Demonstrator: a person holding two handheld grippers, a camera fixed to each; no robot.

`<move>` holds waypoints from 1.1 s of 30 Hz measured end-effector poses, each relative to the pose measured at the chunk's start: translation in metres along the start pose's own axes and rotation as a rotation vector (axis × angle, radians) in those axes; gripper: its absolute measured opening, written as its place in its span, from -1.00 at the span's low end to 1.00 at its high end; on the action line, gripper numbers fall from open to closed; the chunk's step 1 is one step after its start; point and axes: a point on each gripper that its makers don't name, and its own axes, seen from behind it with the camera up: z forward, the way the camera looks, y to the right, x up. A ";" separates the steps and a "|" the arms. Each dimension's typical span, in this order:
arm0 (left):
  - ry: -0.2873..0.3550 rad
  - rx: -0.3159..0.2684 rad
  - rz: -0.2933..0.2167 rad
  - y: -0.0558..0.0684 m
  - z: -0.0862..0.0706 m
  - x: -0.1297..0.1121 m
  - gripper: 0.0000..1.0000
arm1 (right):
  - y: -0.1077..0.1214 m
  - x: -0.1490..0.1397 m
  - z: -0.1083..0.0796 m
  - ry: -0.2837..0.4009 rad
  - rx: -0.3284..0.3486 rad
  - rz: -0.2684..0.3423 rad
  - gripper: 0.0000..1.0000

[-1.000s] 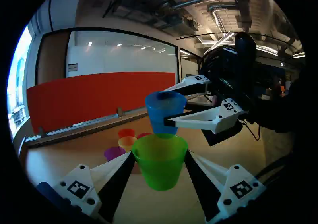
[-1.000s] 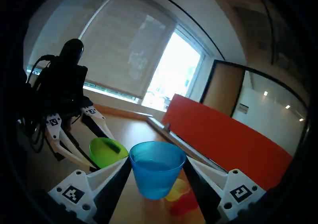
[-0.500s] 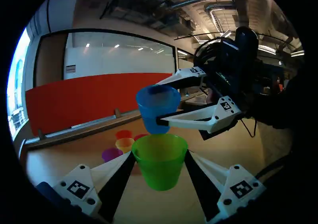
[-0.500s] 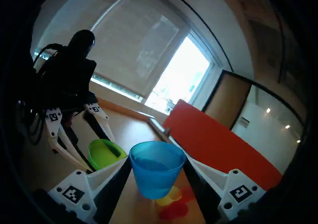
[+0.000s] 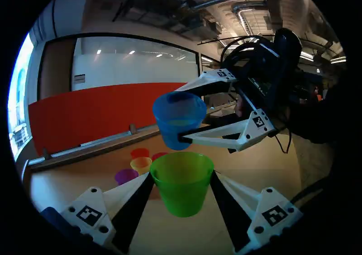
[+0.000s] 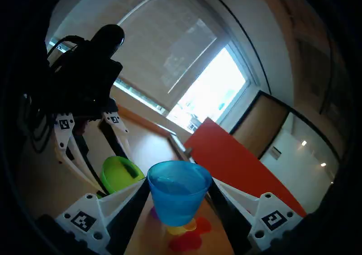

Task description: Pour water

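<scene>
Above the desk (image 5: 276, 164), the right tool (image 6: 179, 189) has risen and begun rolling. It carries the blue cup (image 5: 177, 119) it clamps just above and behind the green cup (image 5: 182, 187), which the left tool (image 5: 181, 176) grips. The blue cup's axis is near upright, mouth up and barely tipped. The water (image 6: 174, 182) remains inside, so pouring looks imminent.

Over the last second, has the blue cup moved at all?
Yes. In the left gripper view the blue cup has risen and drifted left against the red wall panel, which barely shifted, and now hangs higher above the green cup.
</scene>
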 end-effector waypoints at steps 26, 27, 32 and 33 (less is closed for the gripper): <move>0.000 -0.002 -0.006 0.002 0.005 0.000 0.73 | 0.001 0.006 0.005 -0.025 0.023 -0.212 0.83; 0.000 -0.003 -0.007 0.002 0.005 0.000 0.73 | 0.001 0.006 0.006 -0.026 0.024 -0.217 0.83; 0.000 -0.003 -0.007 0.002 0.005 0.000 0.73 | 0.002 0.009 0.006 -0.029 0.030 -0.241 0.83; 0.000 -0.002 -0.007 0.002 0.005 0.000 0.73 | 0.002 0.009 0.006 -0.030 0.031 -0.245 0.83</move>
